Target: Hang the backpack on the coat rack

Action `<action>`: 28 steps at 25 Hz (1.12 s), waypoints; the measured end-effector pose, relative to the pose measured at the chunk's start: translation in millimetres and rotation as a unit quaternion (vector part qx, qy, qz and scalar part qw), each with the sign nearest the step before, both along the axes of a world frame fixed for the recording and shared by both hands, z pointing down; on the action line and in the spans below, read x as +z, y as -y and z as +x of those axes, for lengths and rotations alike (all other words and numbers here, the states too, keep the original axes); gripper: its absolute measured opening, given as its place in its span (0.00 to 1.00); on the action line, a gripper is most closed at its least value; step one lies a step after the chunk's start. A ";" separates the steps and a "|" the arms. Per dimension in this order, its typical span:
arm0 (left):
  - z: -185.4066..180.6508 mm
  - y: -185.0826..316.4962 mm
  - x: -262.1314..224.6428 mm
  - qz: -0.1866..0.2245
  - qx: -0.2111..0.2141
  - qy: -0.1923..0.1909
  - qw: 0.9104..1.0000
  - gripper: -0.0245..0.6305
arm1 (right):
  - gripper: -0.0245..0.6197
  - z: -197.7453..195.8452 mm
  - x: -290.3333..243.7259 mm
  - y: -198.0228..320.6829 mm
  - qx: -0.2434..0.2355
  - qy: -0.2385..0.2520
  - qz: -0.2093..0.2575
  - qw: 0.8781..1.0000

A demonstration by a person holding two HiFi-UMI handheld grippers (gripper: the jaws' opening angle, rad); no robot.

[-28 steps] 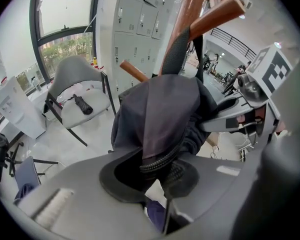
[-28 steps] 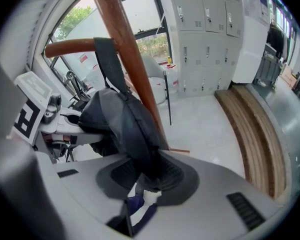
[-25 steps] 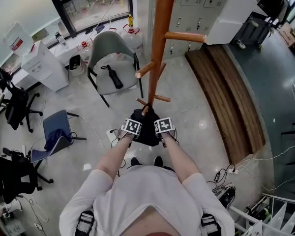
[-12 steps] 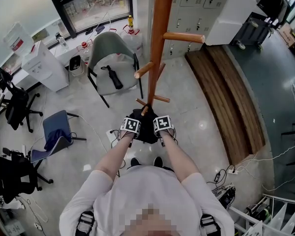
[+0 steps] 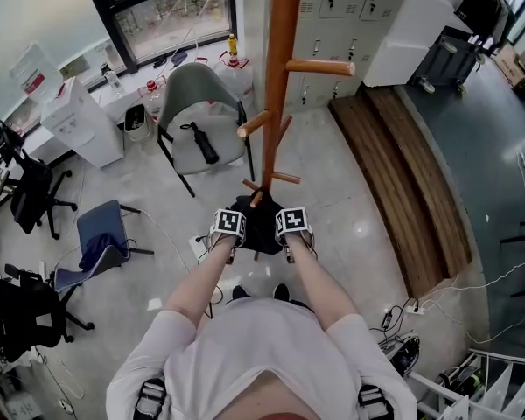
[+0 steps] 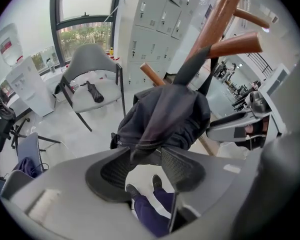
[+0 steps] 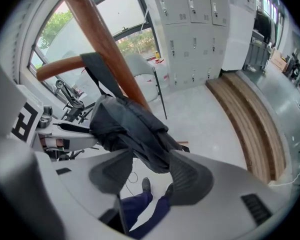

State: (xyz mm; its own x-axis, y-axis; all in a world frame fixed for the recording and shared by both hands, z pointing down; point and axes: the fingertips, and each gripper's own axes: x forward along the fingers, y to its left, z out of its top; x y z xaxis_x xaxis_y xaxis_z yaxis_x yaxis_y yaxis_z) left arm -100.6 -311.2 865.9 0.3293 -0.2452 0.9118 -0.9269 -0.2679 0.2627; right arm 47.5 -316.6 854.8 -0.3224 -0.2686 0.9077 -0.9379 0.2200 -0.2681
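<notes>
The black backpack (image 5: 259, 220) hangs by its strap (image 6: 191, 66) from a low peg (image 6: 235, 44) of the wooden coat rack (image 5: 280, 68). My left gripper (image 5: 228, 237) is at the bag's left side and my right gripper (image 5: 290, 237) at its right. In the left gripper view the left gripper (image 6: 147, 160) has its jaws opening, with the bag's lower folds (image 6: 162, 119) hanging loose between the tips. The right gripper (image 7: 151, 170) is opening too, and a bottom corner of the backpack (image 7: 135, 134) lies between its pads without being pressed. The strap passes over the peg (image 7: 60, 66).
A grey chair (image 5: 197, 116) with a black umbrella on it stands behind the rack. A blue chair (image 5: 101, 234) is at the left, a wooden bench (image 5: 411, 173) at the right, lockers (image 7: 190, 29) beyond. Cables (image 5: 394, 313) lie on the floor and the person's feet (image 6: 142, 186) are below.
Both marker cubes have rolled slightly and the left one has crept up a little. The backpack stays on its peg, hanging a bit narrower between the two grippers.
</notes>
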 end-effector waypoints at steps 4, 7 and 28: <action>-1.6 -7.2 -16.6 0.000 -0.012 -0.021 1.000 0.32 | 0.35 -3.5 -19.8 1.8 0.009 0.027 0.009 1.000; -3.9 -13.8 -31.1 0.014 -0.014 -0.023 1.000 0.32 | 0.35 -2.0 -34.2 -1.0 0.011 0.033 0.016 0.999; -31.9 -17.6 -269.2 0.350 -0.041 -0.060 0.934 0.32 | 0.35 -5.5 -257.3 -25.8 -0.010 0.087 0.278 0.957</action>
